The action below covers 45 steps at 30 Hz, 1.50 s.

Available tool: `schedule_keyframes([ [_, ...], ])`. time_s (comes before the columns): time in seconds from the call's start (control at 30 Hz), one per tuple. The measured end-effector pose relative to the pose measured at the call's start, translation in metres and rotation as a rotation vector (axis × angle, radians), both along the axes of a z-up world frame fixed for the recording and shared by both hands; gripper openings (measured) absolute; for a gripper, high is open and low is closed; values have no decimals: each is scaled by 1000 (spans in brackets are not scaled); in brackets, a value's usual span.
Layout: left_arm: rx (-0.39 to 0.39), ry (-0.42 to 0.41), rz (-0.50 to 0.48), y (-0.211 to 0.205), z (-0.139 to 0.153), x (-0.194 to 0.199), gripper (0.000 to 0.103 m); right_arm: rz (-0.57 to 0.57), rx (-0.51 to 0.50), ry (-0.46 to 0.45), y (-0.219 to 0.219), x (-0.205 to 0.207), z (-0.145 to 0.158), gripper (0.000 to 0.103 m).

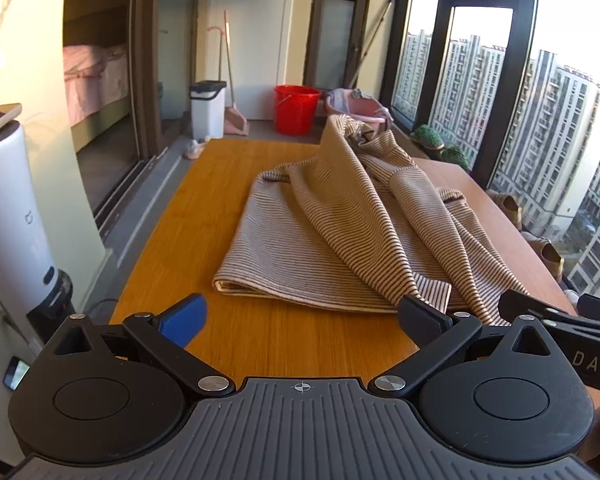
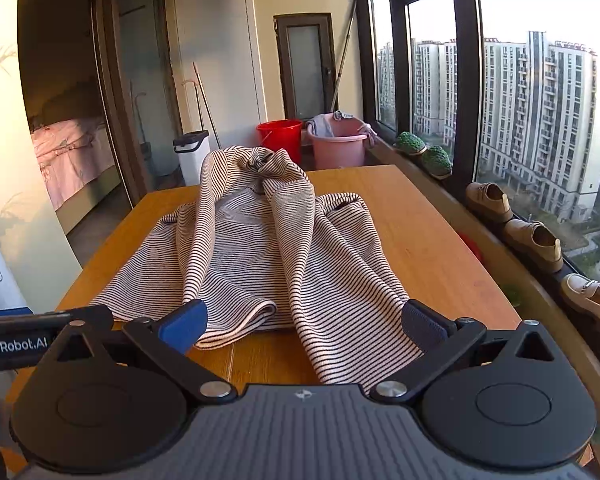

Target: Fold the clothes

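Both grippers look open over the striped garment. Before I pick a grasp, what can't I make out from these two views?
- Striped garment: its near hem, right wrist view, hidden behind the right gripper.
- Its bunched far end: collar or sleeves unclear, folds overlap.
- Its right edge, left wrist view, hidden behind the right gripper.
- Left gripper: nothing visible between the fingers.

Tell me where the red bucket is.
The red bucket stands on the floor beyond the table's far end, beside the pink basin, with the white bin to its left in both views.
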<state>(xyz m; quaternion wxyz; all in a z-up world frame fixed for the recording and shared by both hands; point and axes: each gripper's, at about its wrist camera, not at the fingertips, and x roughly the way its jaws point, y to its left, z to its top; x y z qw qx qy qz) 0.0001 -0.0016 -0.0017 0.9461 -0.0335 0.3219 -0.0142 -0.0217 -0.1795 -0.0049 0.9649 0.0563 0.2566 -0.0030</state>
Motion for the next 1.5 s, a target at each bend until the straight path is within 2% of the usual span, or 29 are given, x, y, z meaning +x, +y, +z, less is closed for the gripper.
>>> schedule_keyframes([
  [0.13, 79, -5, 3, -7, -7, 0, 103, -5, -12, -31, -12, -5, 0, 103],
  [0.23, 69, 11, -6, -8, -13, -11, 103, -11, -30, -60, -21, -15, 1, 103],
  [0.3, 63, 27, -14, -8, -16, -25, 103, -19, 18, -17, -38, -15, -4, 103],
  [0.5, 75, 97, -2, -18, -10, -28, 103, -3, 36, 83, -43, -20, -27, 103],
  [0.83, 62, 131, -14, -21, -14, -30, 103, -30, 19, 99, -48, -21, -27, 103],
  [1.07, 60, 134, -12, -20, -15, -31, 103, -3, 22, 124, -45, -20, -30, 103],
  [1.5, 59, 77, 0, -21, -9, -35, 103, 1, 24, 116, -46, -24, -24, 103],
])
